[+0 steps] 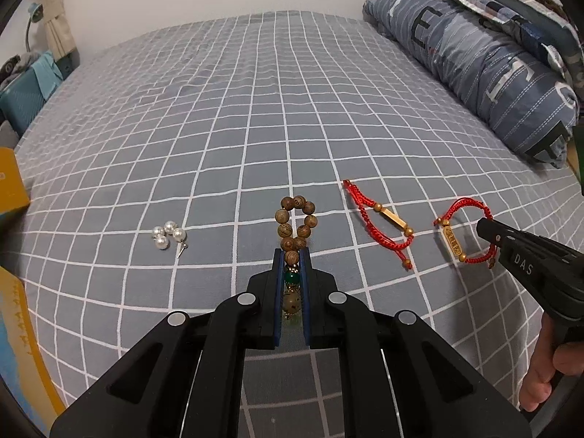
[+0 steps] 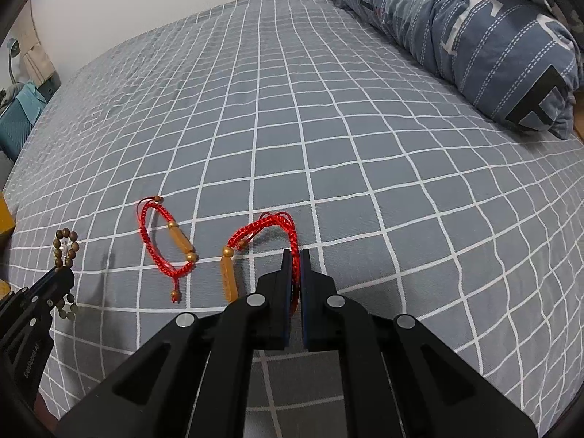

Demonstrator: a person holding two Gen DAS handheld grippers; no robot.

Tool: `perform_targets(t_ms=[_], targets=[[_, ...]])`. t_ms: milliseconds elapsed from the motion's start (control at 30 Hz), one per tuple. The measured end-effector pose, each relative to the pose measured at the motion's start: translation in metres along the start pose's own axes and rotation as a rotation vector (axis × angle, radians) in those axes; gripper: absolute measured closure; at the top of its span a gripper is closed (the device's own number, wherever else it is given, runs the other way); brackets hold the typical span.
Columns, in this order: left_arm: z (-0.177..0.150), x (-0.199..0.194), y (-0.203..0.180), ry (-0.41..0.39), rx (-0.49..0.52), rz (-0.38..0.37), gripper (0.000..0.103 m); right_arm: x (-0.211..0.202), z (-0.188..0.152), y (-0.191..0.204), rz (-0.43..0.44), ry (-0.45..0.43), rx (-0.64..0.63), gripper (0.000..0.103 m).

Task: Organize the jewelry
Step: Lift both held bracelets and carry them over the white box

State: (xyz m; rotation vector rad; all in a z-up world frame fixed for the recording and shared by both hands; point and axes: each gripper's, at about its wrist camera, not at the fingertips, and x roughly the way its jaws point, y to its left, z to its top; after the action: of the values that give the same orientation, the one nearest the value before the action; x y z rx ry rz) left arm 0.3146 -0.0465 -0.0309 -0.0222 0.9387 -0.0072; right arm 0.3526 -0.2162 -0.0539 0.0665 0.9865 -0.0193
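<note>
My left gripper (image 1: 291, 255) is clamped on the wooden bead bracelet (image 1: 297, 219), its loop ahead of the tips. My right gripper (image 2: 295, 255) pinches one red cord bracelet (image 2: 262, 233); both probably held for sorting. The second red bracelet (image 2: 168, 241) lies between the tools, pearl earrings (image 1: 168, 237) left of the left one.

Each camera sits on its claw, close above the bed (image 1: 255, 116), looking forward and down toward the far wall. Both see the two red bracelets (image 1: 379, 224), the pillow (image 2: 474, 36) and each other's claw.
</note>
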Motion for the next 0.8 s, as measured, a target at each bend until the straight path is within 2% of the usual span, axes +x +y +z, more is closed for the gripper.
perform_targets(t_ms=[800], targets=[[-0.007,-0.075,0.02,-0.062,-0.015,0.023,0.096,-0.071,-0.006,0.027,0.004,-0.08,-0.051,0.1]])
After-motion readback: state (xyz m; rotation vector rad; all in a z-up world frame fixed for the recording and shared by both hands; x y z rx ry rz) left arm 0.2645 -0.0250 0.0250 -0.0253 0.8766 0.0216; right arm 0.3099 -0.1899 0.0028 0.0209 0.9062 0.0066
